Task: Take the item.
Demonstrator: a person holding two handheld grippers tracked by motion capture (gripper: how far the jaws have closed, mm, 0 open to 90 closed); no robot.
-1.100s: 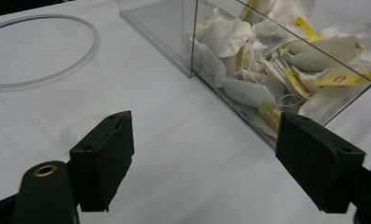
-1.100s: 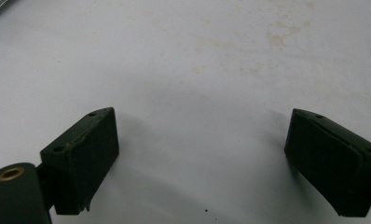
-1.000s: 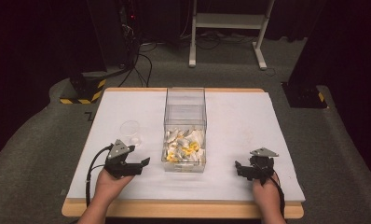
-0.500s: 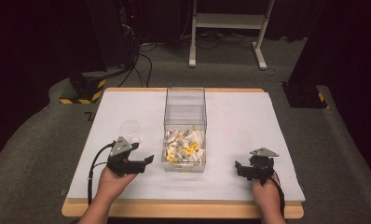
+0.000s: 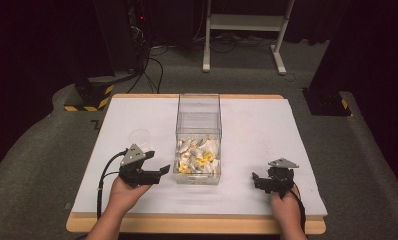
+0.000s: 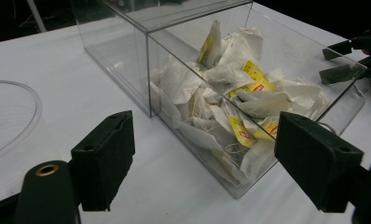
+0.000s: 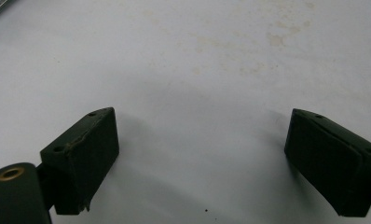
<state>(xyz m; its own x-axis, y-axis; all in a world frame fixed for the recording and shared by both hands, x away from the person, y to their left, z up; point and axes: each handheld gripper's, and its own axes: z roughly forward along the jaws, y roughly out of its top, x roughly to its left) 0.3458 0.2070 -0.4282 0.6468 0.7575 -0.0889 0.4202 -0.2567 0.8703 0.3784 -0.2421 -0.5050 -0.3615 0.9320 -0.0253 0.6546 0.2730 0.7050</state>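
Observation:
A clear plastic box (image 5: pixel 198 120) stands mid-table, its near half filled with white tea bags (image 5: pixel 197 156) bearing yellow tags. In the left gripper view the same box (image 6: pixel 141 56) and its tea bags (image 6: pixel 235 102) lie just ahead. My left gripper (image 5: pixel 159 172) hovers left of the box's near end, jaws wide open and empty, pointing toward it; its two pads (image 6: pixel 104 158) frame the box's corner. My right gripper (image 5: pixel 255 180) rests low near the table's front right, open, with bare white tabletop (image 7: pixel 197 93) between its jaws.
A clear round lid or dish (image 5: pixel 140 136) lies on the table left of the box, its rim (image 6: pixel 16 121) also at the left of the left gripper view. The white tabletop (image 5: pixel 257 125) ends in a wooden front edge. Dark floor, cables and stands surround the table.
My left gripper has lifted and swung a little right toward the box's near end. The right gripper has stayed in place.

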